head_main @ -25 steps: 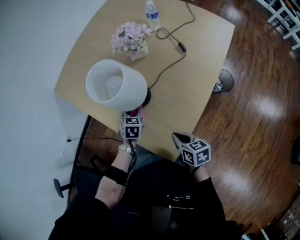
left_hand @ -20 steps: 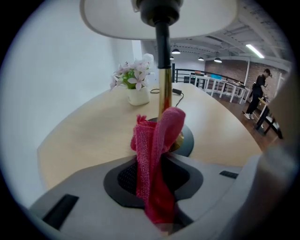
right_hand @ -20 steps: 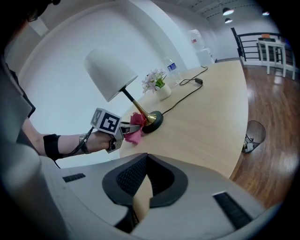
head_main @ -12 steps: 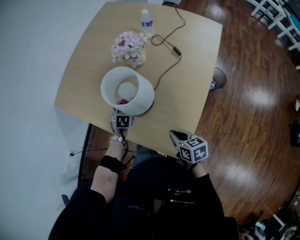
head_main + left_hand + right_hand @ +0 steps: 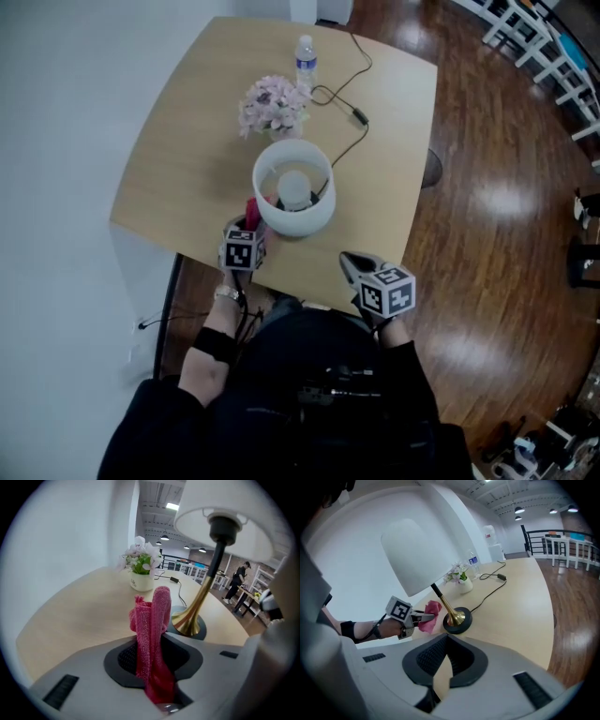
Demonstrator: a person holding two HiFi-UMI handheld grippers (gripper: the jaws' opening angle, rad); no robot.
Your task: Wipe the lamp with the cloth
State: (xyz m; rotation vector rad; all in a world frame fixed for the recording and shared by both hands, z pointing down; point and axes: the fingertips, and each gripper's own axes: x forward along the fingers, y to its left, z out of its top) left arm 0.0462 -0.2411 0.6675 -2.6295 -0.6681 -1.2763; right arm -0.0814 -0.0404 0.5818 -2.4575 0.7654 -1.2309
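**Cloth in grip; lamp not yet touched**

The left gripper (image 5: 249,228) pinches the pink cloth (image 5: 152,634), a limp, nubbly knit bunched upright between its jaws. It looks light and likely to mould to curves. The lamp (image 5: 293,200) stands by the near edge of the table (image 5: 178,141), with the cloth just left of its flared brass stem (image 5: 202,599) and not touching it. The white shade looks thin and dentable, so the round black base (image 5: 457,620) seems the steadier hold. The right gripper (image 5: 351,264) hangs to the near right, jaws almost together and empty.

No text can be read; the water bottle (image 5: 305,49) label seems too small to make out.
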